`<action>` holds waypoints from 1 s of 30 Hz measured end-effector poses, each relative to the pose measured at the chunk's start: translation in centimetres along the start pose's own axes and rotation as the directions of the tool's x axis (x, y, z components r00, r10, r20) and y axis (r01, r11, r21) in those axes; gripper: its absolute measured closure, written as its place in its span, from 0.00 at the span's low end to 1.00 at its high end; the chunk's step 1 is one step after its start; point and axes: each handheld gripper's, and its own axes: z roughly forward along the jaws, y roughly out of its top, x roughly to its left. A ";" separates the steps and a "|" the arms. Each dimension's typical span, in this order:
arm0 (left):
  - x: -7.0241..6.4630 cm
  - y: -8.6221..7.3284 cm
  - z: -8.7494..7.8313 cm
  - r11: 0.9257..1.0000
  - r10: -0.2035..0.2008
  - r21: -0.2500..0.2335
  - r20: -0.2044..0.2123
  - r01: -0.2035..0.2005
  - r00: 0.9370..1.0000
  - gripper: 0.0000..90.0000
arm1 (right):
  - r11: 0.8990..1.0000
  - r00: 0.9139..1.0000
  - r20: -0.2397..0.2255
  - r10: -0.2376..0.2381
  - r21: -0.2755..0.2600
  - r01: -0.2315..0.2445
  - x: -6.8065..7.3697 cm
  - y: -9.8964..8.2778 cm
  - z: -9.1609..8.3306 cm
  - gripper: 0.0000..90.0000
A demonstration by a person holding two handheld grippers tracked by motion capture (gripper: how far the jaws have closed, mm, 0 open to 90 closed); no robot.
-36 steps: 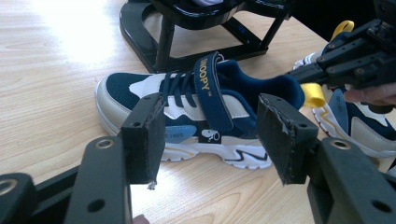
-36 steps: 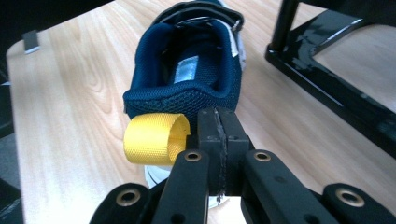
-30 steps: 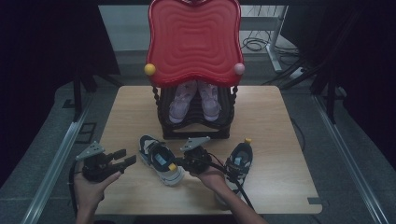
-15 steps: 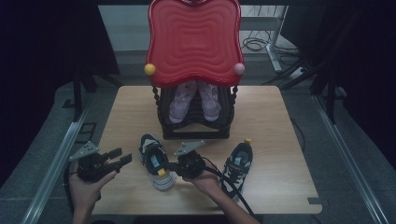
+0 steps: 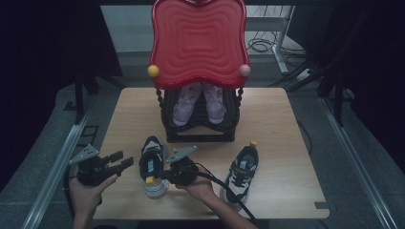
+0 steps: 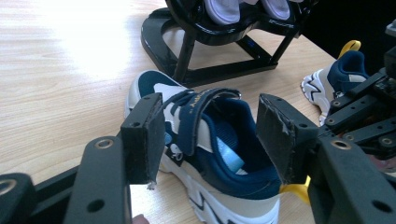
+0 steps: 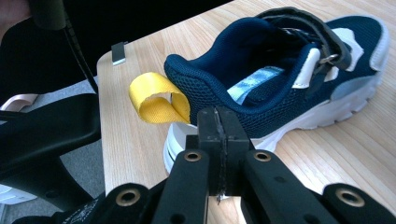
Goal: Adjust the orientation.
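Observation:
A navy and white child's shoe (image 5: 153, 167) with a yellow heel loop (image 7: 156, 98) stands on the wooden table (image 5: 286, 124), toe pointing away from me. My right gripper (image 5: 163, 174) sits just right of its heel. In the right gripper view that gripper (image 7: 218, 123) is shut with nothing between its jaws, close beside the shoe (image 7: 280, 93). My left gripper (image 5: 122, 159) hovers open left of the shoe. In the left gripper view the shoe (image 6: 187, 121) appears beyond the open gripper (image 6: 210, 135). The matching second shoe (image 5: 241, 174) lies to the right.
A black shoe rack (image 5: 198, 136) with a tall red wavy panel (image 5: 198, 43) stands at the table's middle back and holds a pair of lilac shoes (image 5: 184, 102). A cable (image 5: 229, 195) trails from the right gripper across the front edge.
The shoe has been turned so its toe points straight away and has shifted slightly left and nearer. The right gripper moved left with it. The left gripper barely moved.

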 end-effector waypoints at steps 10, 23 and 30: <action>0.2 0.0 -0.3 1.000 -0.008 -0.007 -0.010 0.007 1.000 0.47 | 1.000 1.000 -0.021 -0.013 0.000 0.013 0.6 0.7 1.3 1.00; 0.2 0.0 -0.2 1.000 -0.010 -0.005 0.002 0.010 1.000 0.47 | 1.000 1.000 0.003 0.005 0.007 -0.005 -0.3 0.6 1.4 1.00; 0.5 -0.1 -0.4 1.000 -0.017 -0.011 -0.002 0.017 1.000 0.47 | 1.000 1.000 -0.026 -0.004 0.014 0.005 0.3 0.9 2.7 1.00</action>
